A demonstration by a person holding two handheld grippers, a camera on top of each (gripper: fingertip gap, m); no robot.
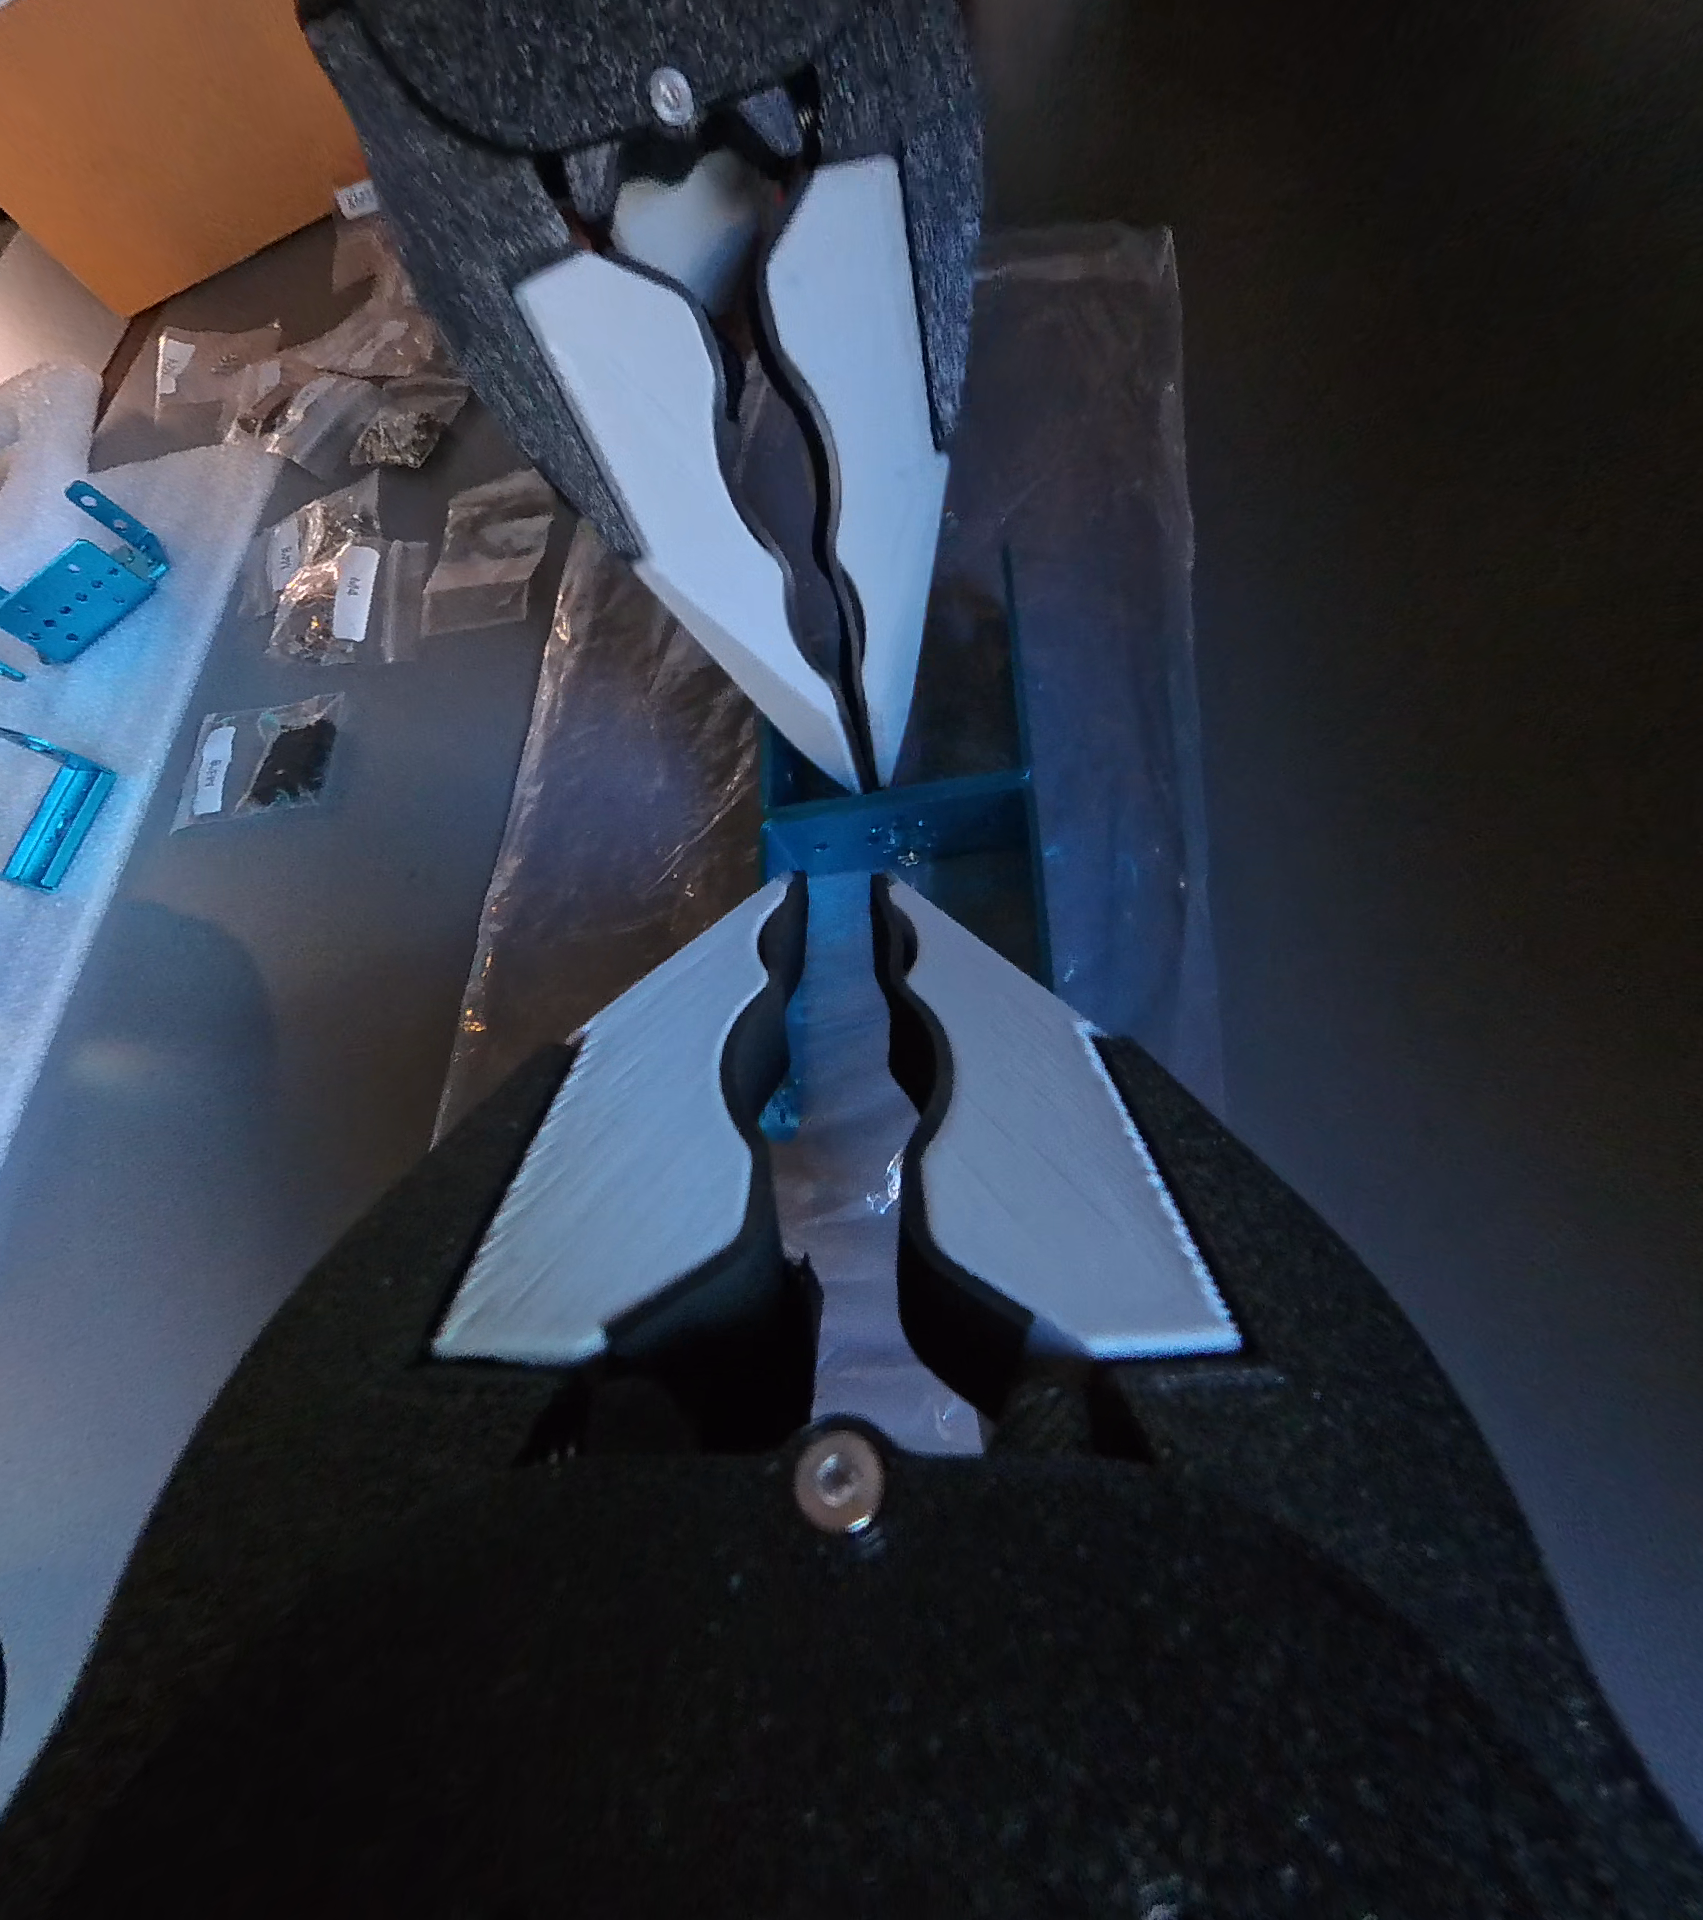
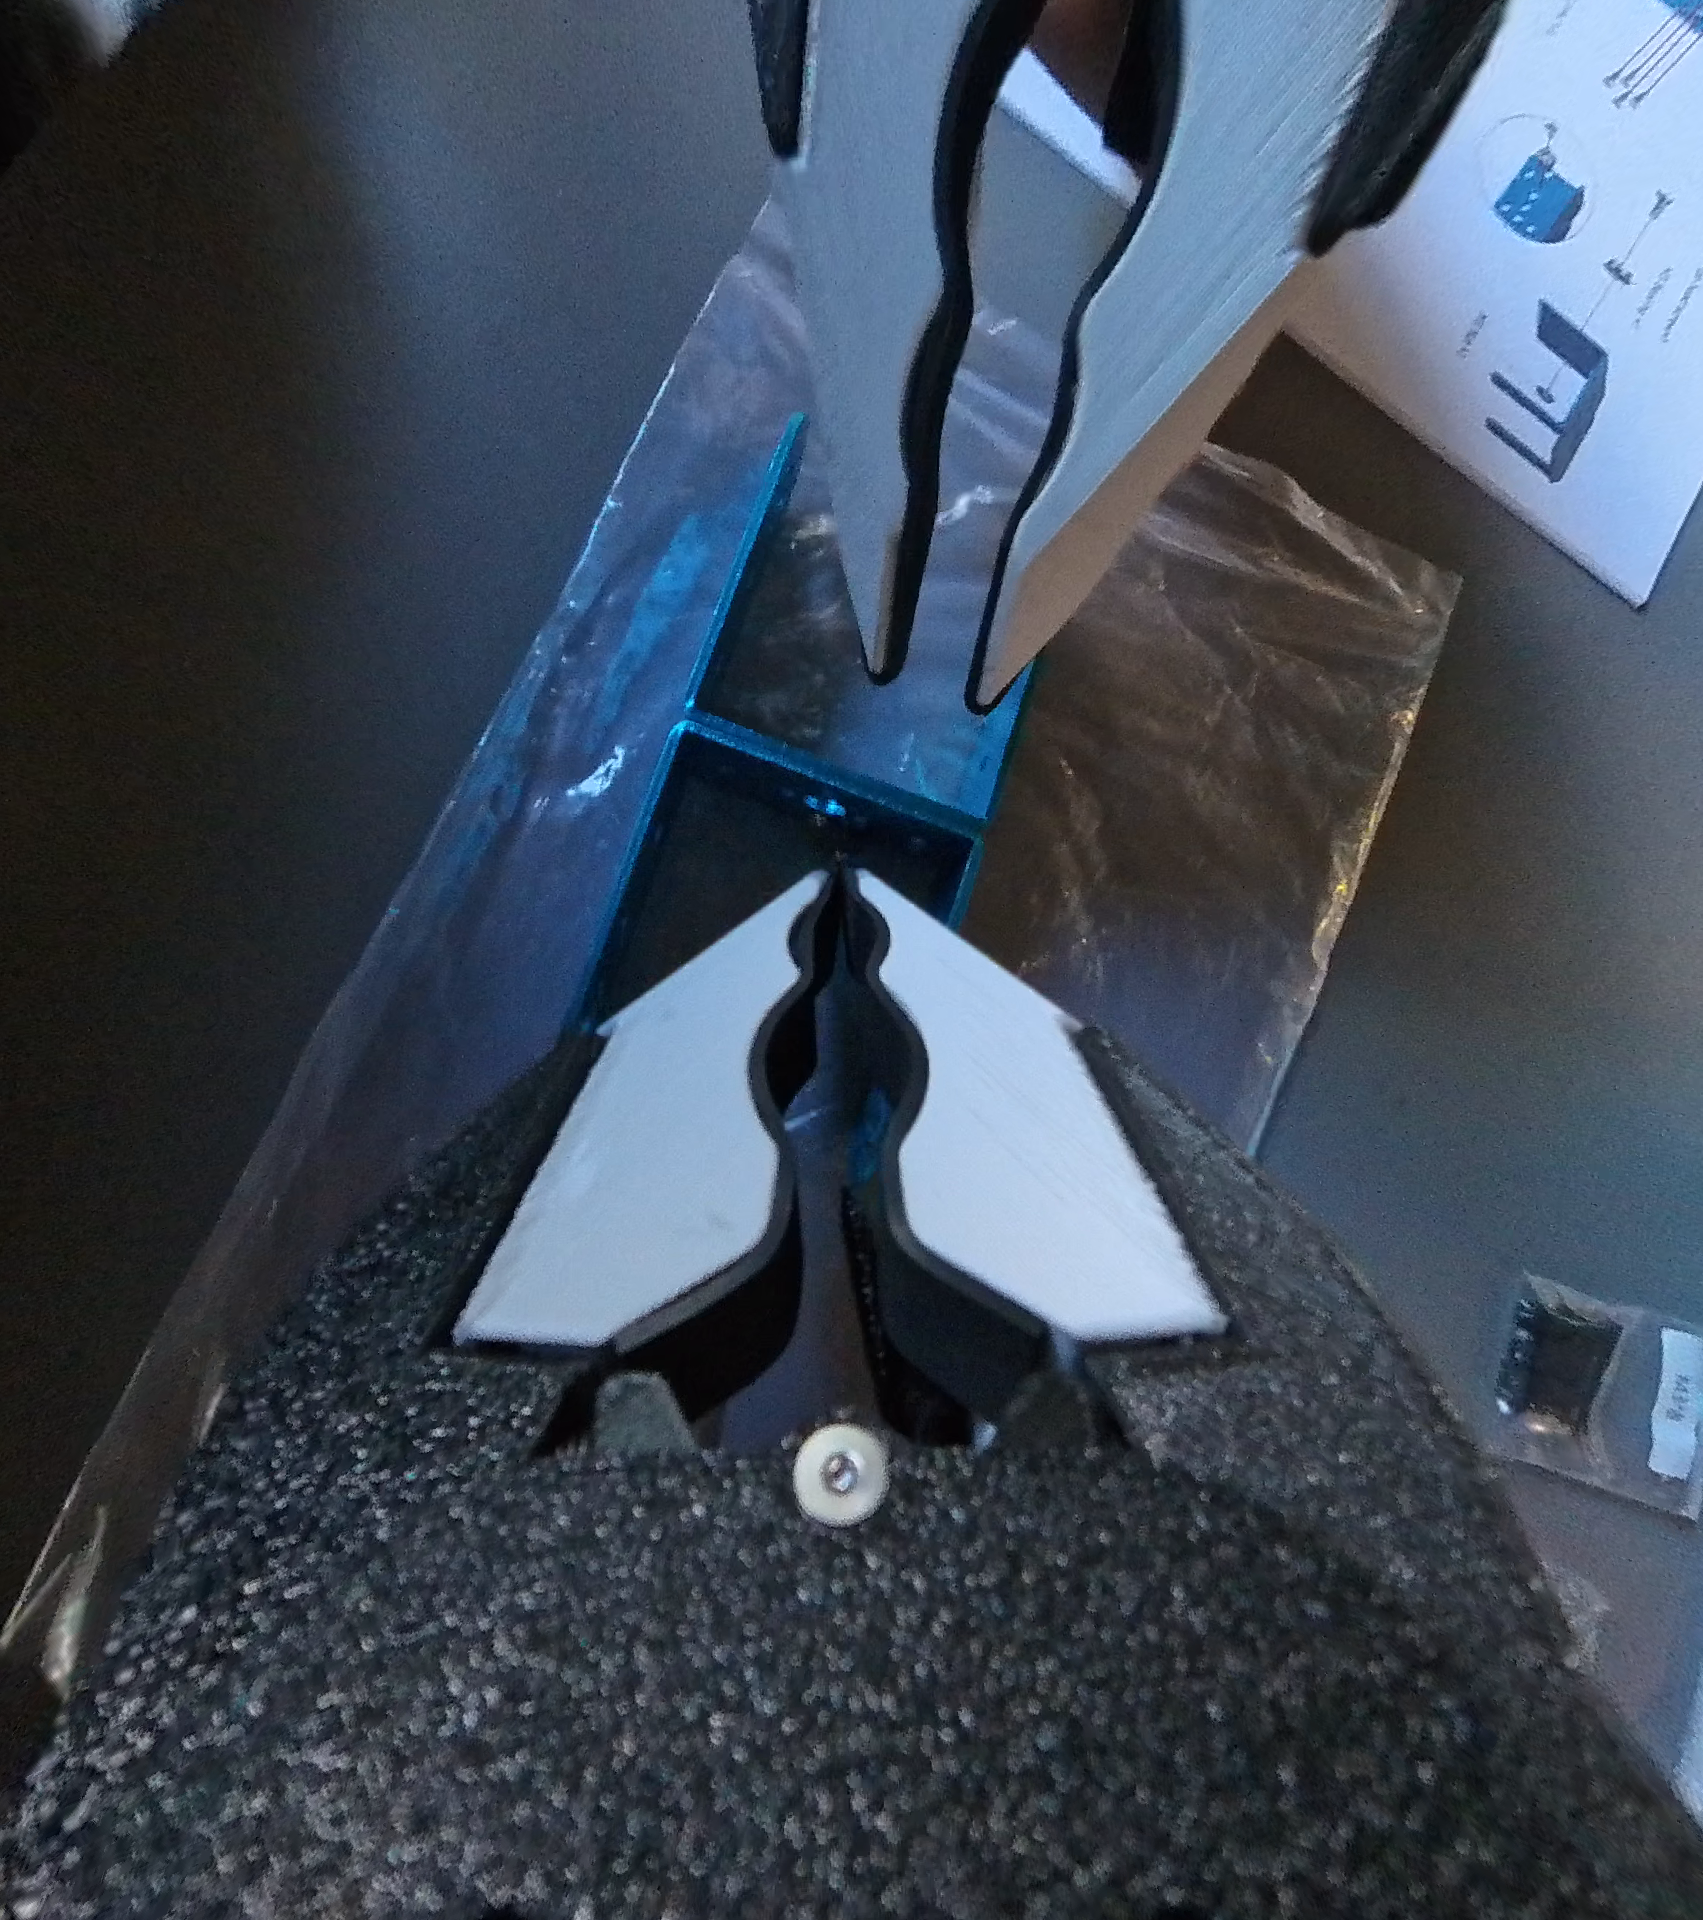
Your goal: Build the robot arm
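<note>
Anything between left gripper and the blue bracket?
Nothing solid visible: left gripper, open, sits just short of the bracket crossbar; right gripper, shut, meets it from the far side. A clear bag lies around the bracket; film over the crossbar, cannot tell.

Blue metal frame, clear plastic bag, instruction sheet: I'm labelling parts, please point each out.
blue metal frame (image 2: pixel 826 774): right wrist view, on its crossbar.
clear plastic bag (image 2: pixel 1190 717): right wrist view, on its crinkled flat part.
instruction sheet (image 2: pixel 1595 343): right wrist view, on the white page.
</note>
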